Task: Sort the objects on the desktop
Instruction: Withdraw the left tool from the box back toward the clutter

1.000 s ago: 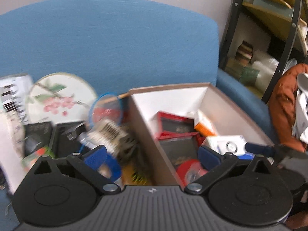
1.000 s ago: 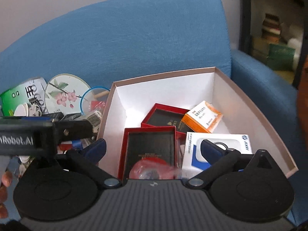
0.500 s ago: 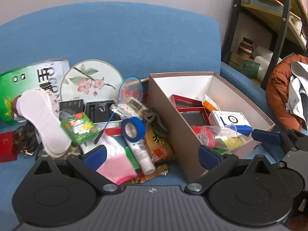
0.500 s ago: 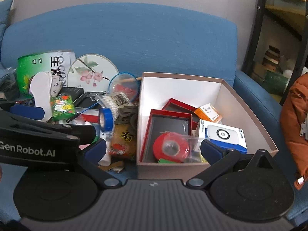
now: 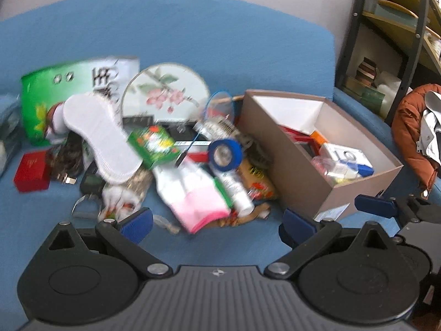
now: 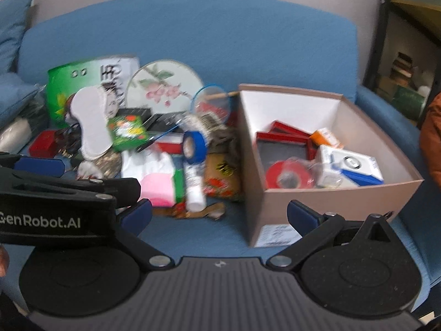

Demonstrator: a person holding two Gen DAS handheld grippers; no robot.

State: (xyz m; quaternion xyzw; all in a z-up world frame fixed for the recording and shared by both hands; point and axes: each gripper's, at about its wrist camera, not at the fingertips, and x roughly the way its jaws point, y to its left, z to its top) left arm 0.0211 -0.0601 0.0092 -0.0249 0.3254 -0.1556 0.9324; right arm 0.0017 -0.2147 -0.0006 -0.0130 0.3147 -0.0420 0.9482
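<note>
Both views are motion-blurred. All items rest on a blue sofa seat [image 6: 215, 237].

Far left: a small red box [image 5: 31, 169] lies flat, apart from the main pile. Behind it a green and white package [image 5: 69, 88] leans against the sofa back, with a white insole [image 5: 102, 140] lying across its lower edge. A round fan with a pink flower print [image 5: 165, 93] stands just beside the package.

Centre pile: a green printed box [image 5: 153, 146] touches the insole's tip. A roll of blue tape [image 6: 194, 147] stands on edge, with a white tube [image 6: 194, 187] below it. White and pink folded cloth [image 5: 195, 198] lies at the near edge of the pile.

Right: an open cardboard box [image 6: 330, 201] sits just beside the pile. It holds red-framed cases [image 6: 284, 144], a roll of red tape [image 6: 288, 175], a small orange carton [image 6: 326, 136] and a white and blue carton [image 6: 352, 165].

The left tongs [image 5: 217, 222] hover near the front of the pile, jaws wide apart, holding nothing. The right tongs [image 6: 219, 216] hover before the box's left front corner, jaws likewise wide and empty.
</note>
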